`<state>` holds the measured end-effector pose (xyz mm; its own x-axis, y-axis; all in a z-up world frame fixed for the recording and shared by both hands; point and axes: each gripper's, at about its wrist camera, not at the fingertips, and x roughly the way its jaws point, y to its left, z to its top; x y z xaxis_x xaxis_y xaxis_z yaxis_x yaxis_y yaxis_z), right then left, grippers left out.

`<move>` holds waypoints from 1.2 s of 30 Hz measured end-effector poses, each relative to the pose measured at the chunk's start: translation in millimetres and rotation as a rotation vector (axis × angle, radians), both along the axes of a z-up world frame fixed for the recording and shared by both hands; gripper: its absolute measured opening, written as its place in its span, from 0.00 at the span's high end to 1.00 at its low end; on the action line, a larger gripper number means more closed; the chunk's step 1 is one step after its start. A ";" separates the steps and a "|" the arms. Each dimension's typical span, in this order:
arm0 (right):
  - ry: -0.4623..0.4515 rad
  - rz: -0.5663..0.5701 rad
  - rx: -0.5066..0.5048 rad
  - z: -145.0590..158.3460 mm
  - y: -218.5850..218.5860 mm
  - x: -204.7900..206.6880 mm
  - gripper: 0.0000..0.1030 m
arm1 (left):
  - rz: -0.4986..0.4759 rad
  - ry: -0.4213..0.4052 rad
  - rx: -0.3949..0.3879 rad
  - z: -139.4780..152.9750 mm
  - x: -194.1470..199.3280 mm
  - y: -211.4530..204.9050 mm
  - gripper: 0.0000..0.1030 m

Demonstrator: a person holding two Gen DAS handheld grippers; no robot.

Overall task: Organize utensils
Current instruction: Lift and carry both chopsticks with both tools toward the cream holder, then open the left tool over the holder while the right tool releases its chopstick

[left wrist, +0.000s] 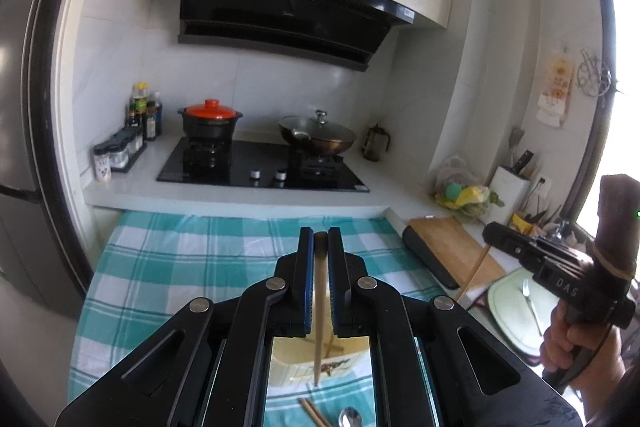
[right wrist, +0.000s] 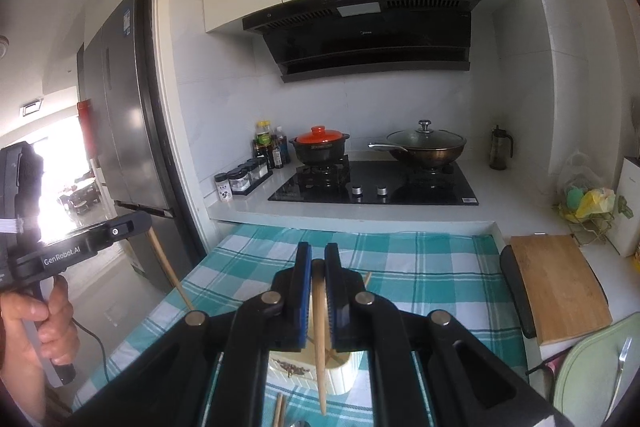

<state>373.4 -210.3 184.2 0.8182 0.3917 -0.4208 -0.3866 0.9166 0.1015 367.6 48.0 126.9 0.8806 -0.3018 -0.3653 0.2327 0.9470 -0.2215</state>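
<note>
Two chopsticks hang pinched, one chopstick in the left hand-held gripper, another chopstick in the right hand-held gripper.

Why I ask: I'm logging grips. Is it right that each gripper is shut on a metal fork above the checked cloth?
Not quite. Each gripper is shut on a wooden chopstick, not a fork. The left wrist view shows the left gripper clamping one chopstick; the right wrist view shows the right gripper clamping another. The fork lies untouched on the pale green board.

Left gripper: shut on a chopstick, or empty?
Shut on a chopstick: the left gripper pads press its upper end, and it hangs down toward the cream holder.
</note>
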 end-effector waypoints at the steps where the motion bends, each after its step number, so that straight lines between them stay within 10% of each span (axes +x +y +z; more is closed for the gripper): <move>1: -0.004 0.003 0.004 1.0 3.5 6.8 0.93 | 0.003 -0.010 0.001 2.5 4.9 -1.8 0.96; 9: -0.087 -0.003 0.010 -6.7 27.0 57.1 0.93 | 0.032 -0.031 0.038 -9.9 52.8 -21.2 0.96; 28: 0.299 -0.096 0.100 -136.2 -5.9 159.5 0.90 | 0.085 0.286 0.058 -126.9 134.7 -25.9 0.94; 32: 0.317 -0.135 0.098 -138.1 -11.3 163.8 0.67 | 0.126 0.334 0.019 -134.2 136.0 -14.5 0.54; 36: 0.272 -0.153 0.123 -121.6 -26.5 140.7 0.54 | 0.140 0.318 0.020 -132.8 110.3 -0.3 0.43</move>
<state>514.2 -236.8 62.7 0.7360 0.3341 -0.5888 -0.1887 0.9365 0.2955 477.9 47.8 -5.9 0.7540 -0.1764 -0.6328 0.0228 0.9697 -0.2432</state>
